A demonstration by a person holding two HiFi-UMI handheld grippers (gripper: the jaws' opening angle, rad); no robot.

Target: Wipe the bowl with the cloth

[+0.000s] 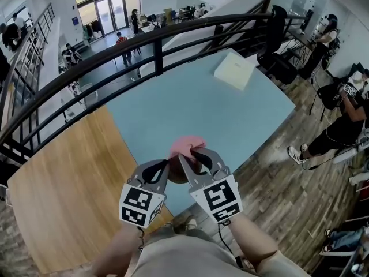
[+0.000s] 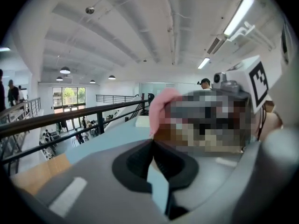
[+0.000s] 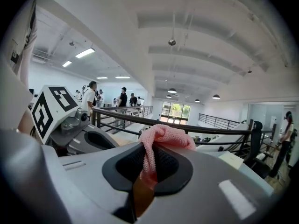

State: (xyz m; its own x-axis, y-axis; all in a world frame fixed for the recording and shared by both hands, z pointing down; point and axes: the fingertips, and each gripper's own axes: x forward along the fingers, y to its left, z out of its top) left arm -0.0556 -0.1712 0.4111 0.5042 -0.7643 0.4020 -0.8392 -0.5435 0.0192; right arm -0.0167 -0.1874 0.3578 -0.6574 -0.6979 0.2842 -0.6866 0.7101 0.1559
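Both grippers are held close together above the near edge of the teal table [image 1: 219,114]. My right gripper [image 1: 193,157] is shut on a pink cloth [image 1: 187,145], which bunches above its fingertips [image 3: 163,136]. Through the gap between the right jaws a brown bowl [image 3: 140,195] shows just below the cloth. My left gripper [image 1: 166,165] has its tips closed at the rim of that bowl [image 1: 176,176]. In the left gripper view the jaw tips [image 2: 152,143] meet against the brown bowl [image 2: 163,135], with the cloth [image 2: 161,108] above it; a mosaic patch hides the rest.
A wooden table [image 1: 63,183] adjoins the teal one on the left. A white pad [image 1: 235,69] lies at the teal table's far corner. A black railing [image 1: 155,39] runs behind both tables. People and chairs [image 1: 340,126] are on the wood floor to the right.
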